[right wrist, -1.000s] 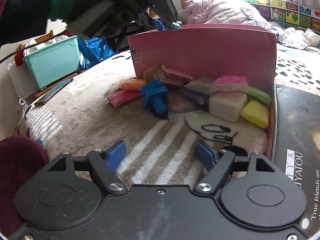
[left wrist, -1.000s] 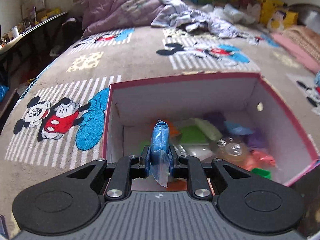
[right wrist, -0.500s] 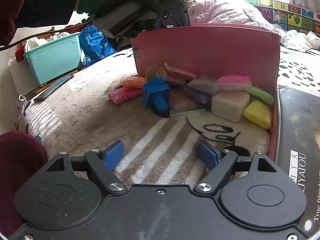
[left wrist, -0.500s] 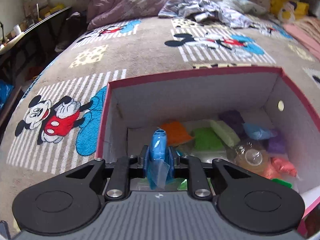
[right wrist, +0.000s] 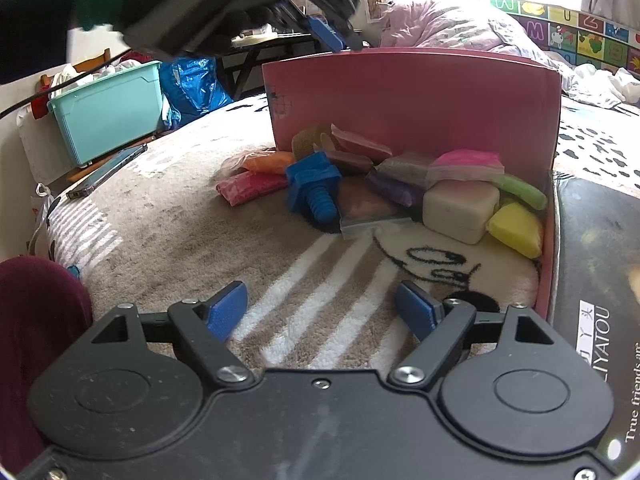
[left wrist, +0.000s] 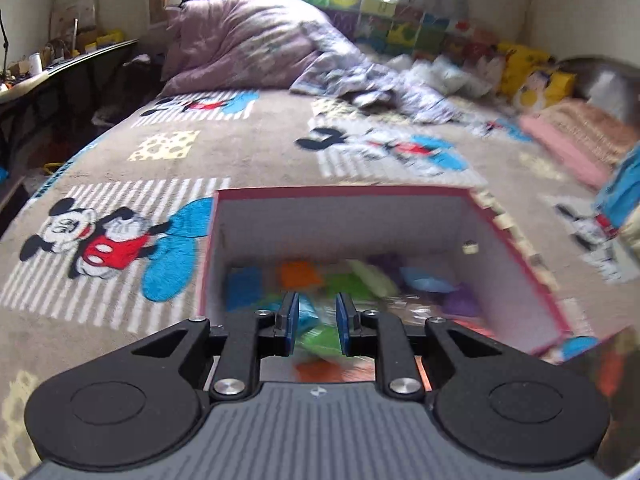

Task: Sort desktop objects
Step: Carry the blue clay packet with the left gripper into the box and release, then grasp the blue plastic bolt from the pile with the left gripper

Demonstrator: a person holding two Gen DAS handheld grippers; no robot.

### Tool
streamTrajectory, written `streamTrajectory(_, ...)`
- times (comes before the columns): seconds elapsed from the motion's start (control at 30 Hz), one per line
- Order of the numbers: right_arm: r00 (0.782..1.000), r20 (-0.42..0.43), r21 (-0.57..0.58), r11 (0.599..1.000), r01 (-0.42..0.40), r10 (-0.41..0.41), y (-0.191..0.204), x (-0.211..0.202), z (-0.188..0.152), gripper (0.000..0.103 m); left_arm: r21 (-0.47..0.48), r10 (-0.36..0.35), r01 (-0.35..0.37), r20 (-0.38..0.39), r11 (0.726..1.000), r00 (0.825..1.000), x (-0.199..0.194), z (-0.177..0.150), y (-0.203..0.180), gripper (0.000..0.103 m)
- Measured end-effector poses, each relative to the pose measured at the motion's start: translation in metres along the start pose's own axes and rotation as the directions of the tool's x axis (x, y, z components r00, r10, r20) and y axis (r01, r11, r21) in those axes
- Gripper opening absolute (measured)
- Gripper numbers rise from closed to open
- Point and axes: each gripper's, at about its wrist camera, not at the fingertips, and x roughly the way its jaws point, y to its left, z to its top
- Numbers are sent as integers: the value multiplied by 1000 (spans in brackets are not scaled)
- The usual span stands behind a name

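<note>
Left wrist view: left gripper point(left wrist: 317, 328) parted, nothing held, above pink box point(left wrist: 516, 248); contents blurred. Right gripper point(right wrist: 322, 312) spread wide, empty.

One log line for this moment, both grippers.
left gripper: open over pink box | right gripper: open, empty | blue bolt: on blanket

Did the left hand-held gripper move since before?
Yes. The left hand-held gripper pulled up and back from the pink box, which looks smaller and farther now.
</note>
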Motion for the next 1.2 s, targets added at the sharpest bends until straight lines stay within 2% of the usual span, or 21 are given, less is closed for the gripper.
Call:
streamTrajectory(0.13, 1000, -1, -5, 1000, 5, -5, 1, 0, 0, 83, -4, -83, 83, 20, 997, 996, -30, -30, -12, 19)
streamTrajectory(0.17, 1000, -2, -5, 1000, 6, -6, 1, 0, 0, 83, -3, -101, 101, 19, 995, 995, -36, -39, -15, 32)
streamTrajectory(0.2, 1000, -2, -6, 1000, 7, -7, 1, 0, 0, 83, -5, -119, 119, 13, 993, 993, -39, -48, -16, 62)
streamTrajectory(0.23, 1000, -2, -6, 1000, 7, -7, 1, -1, 0, 83, -14, -135, 135, 8, 991, 991, -42, -58, -17, 73)
streamTrajectory(0.27, 1000, -2, -5, 1000, 7, -7, 1, -1, 0, 83, -29, -148, 148, 6, 989, 989, -44, -68, -17, 76)
streamTrajectory(0.5, 1000, -3, -1, 1000, 9, -9, 1, -2, -1, 83, -34, -96, 94, -46, 995, 994, -37, -122, -21, 76)
streamTrajectory(0.67, 1000, -3, 0, 1000, 10, -10, 2, -3, -1, 83, -12, -46, 45, -70, 999, 997, -24, -138, -25, 76)
streamTrajectory(0.83, 1000, -4, 0, 1000, 9, -9, 1, -2, -1, 83, -51, -48, 43, -91, 998, 995, -8, -143, -21, 64)
streamTrajectory(0.93, 1000, -5, 1, 1000, 8, -8, 1, -1, -1, 83, -109, -65, 53, -108, 993, 992, 4, -147, -16, 55)
streamTrajectory(0.97, 1000, -5, 2, 1000, 8, -8, 1, -1, -1, 83, -129, -59, 45, -111, 991, 992, 7, -149, -14, 48)
streamTrajectory(1.0, 1000, -5, 2, 1000, 8, -8, 1, 0, -1, 83, -143, -52, 37, -106, 989, 993, 9, -150, -12, 46)
streamTrajectory(1.07, 1000, -6, 1, 1000, 8, -8, 1, 0, -1, 83, -162, -50, 35, -87, 986, 995, 8, -151, -10, 45)
streamTrajectory(1.2, 1000, -5, 2, 1000, 7, -7, 2, 0, 0, 83, -133, -37, 28, -69, 991, 997, -2, -154, -14, 45)
